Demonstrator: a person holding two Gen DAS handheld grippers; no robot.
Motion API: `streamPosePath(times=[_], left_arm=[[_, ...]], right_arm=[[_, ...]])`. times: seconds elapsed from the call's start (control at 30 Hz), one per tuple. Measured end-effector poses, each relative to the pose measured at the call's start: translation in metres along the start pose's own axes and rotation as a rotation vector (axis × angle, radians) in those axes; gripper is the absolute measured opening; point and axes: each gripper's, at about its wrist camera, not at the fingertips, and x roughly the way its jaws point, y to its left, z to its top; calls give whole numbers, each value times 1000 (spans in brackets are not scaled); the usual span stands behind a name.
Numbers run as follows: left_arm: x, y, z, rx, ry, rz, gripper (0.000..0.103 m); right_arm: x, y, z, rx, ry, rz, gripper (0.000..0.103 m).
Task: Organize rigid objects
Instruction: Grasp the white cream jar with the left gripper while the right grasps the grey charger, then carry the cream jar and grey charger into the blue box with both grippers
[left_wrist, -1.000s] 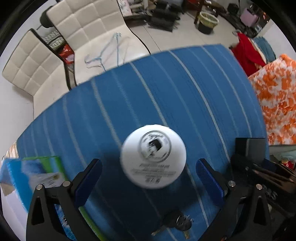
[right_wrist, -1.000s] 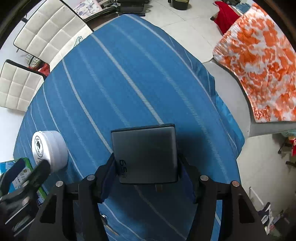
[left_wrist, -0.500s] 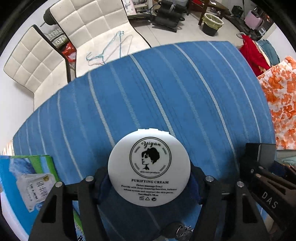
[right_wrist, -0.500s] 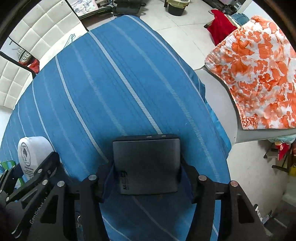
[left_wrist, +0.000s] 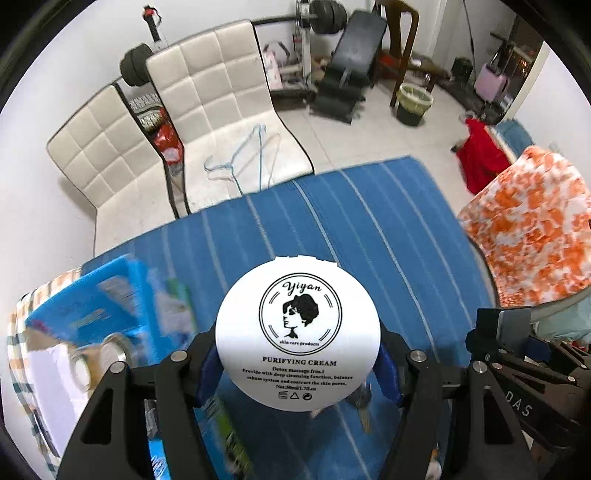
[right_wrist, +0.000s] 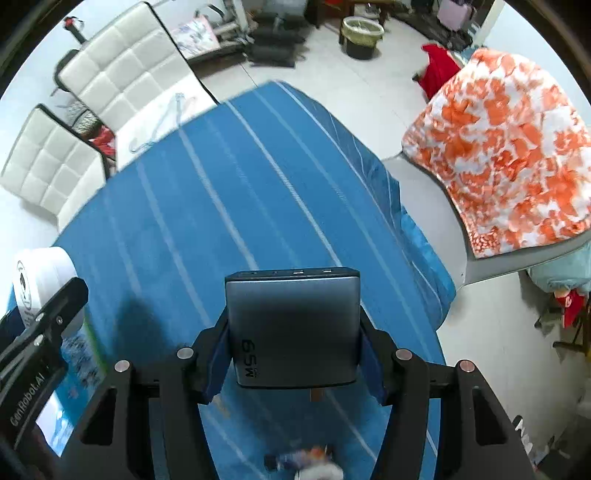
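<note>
Cream jar (left_wrist: 297, 332): clamped in our left hand-held gripper (left_wrist: 297, 363); charger block (right_wrist: 293, 326) gripped in our right hand-held gripper (right_wrist: 293, 360), both seemingly above the table (right_wrist: 221, 221).

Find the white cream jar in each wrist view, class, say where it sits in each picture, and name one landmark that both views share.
Left wrist view: the white cream jar fills the lower middle, clamped between the left gripper pads.
Right wrist view: the same jar shows at the far left edge, partly hidden behind the left gripper's black frame.
Shared landmark: the orange-and-white floral cloth at the right.
</note>
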Motion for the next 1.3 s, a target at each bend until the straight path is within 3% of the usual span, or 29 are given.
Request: streamPosePath(times=[0.3, 0.63, 1.0, 1.3], left_arm=[[-103, 62, -52, -48, -98, -13, 65], [-175, 148, -128, -196, -153, 63, 65], [-215, 210, -177, -322, -200, 133, 65], [-206, 248, -190, -378, -181, 118, 65]], right_arm=[[-107, 59, -74, -129, -87, 93, 62], [-193, 174, -160, -350, -174, 217, 62], [-222, 267, -215, -547, -186, 273, 62], [-208, 297, -218, -587, -174, 277, 62]])
